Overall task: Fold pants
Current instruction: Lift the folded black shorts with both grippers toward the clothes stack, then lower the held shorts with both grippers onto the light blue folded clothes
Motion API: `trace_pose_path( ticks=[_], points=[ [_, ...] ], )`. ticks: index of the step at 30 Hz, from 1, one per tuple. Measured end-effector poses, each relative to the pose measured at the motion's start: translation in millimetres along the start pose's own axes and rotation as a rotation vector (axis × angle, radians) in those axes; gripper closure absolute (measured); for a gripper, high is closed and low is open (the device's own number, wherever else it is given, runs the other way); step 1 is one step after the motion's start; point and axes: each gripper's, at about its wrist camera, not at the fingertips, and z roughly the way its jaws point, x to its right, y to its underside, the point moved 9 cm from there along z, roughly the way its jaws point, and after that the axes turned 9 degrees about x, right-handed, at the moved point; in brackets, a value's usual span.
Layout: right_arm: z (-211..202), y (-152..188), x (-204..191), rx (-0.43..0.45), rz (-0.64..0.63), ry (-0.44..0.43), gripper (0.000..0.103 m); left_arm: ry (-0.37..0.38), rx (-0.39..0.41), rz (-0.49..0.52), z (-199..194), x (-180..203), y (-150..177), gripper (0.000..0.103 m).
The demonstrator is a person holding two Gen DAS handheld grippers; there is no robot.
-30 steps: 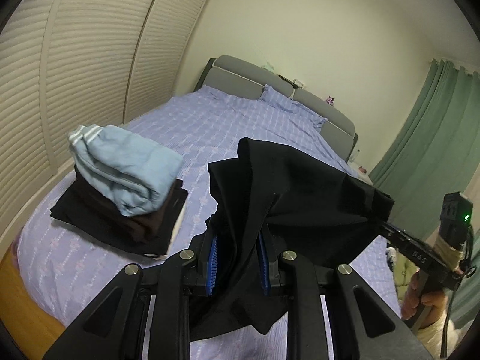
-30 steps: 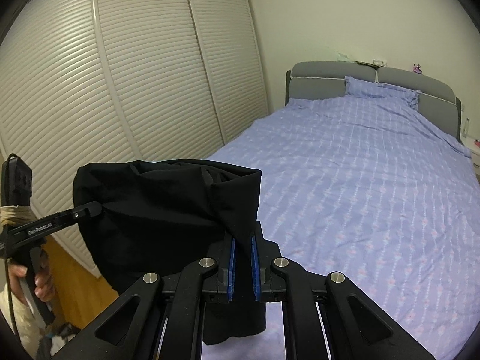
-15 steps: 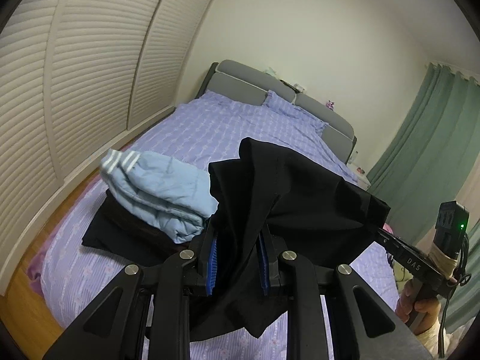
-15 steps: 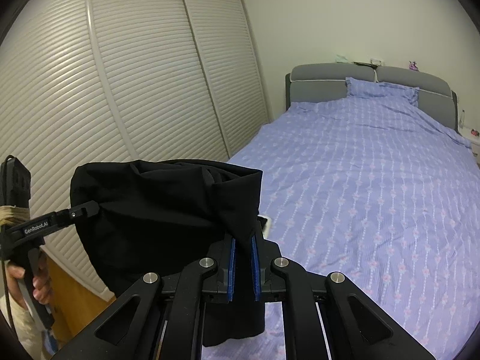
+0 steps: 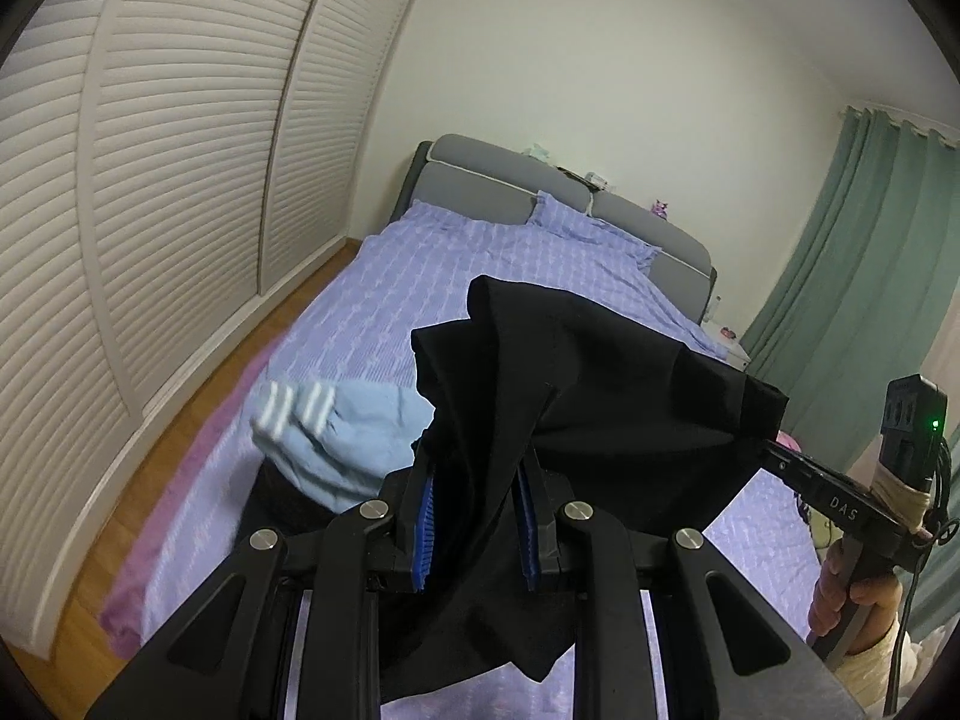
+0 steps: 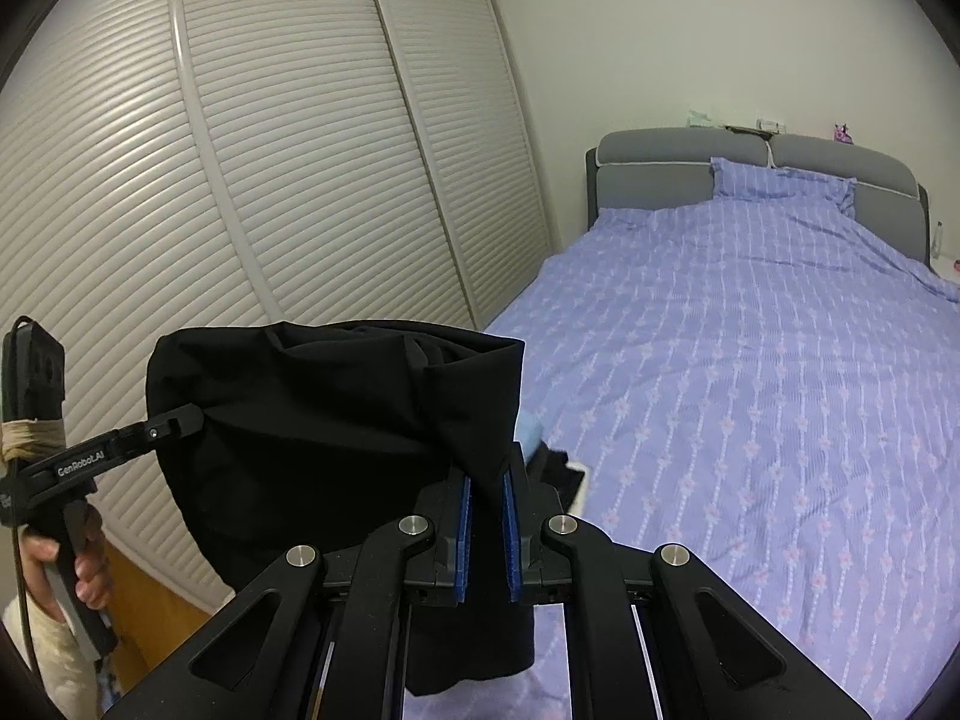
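Folded black fabric pants [image 5: 606, 396] hung in air between my two grippers, above near edge of lilac-sheeted bed [image 6: 750, 360]. Left gripper [image 5: 474, 516] pinched one corner, right gripper [image 6: 486, 528] pinched other. I judged: hold span taut, level, then lower squarely onto folded light-blue garment [image 5: 354, 444] atop stack.

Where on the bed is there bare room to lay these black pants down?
Bare bedspread runs from the folded stack up to the pillow. The near corner by the shuttered doors is crowded: the stack sits there.
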Motion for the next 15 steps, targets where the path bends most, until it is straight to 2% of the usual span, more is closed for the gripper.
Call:
trace_pose_path(
  ticks=[8,15],
  points=[
    [39,-21,-28,0.011,0.060,0.079,0.093,0.075,-0.053,0.047,28,-39,-39,0.080],
    [69,-32,-38,0.002,0.081,0.137,0.093,0.113,-0.125,0.073,55,-63,-52,0.080]
  ],
)
